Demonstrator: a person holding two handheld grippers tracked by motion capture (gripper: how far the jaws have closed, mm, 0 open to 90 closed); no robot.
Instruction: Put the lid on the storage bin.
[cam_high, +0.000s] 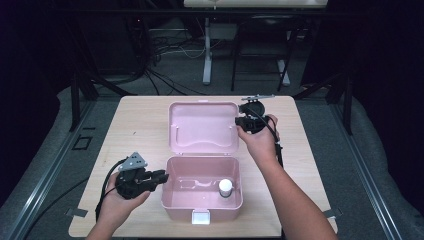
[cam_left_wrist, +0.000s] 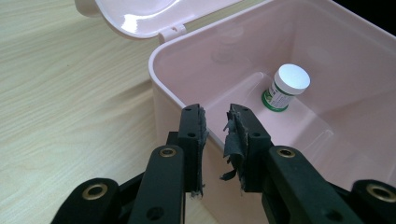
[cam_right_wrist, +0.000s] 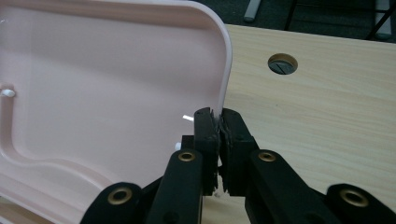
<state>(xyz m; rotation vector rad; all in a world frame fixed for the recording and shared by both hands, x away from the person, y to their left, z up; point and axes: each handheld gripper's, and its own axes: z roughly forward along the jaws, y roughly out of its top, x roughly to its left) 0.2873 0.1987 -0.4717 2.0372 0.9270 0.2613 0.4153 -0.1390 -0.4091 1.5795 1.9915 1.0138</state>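
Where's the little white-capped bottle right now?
The bottle stands upright inside the open pink box, near its right wall in the high view.

Both grippers, left (cam_left_wrist: 215, 140) and right (cam_right_wrist: 218, 135), have black jaws with brass-ringed screw holes, frayed grey pads (cam_left_wrist: 232, 144), black cables and grey three-cornered plates.
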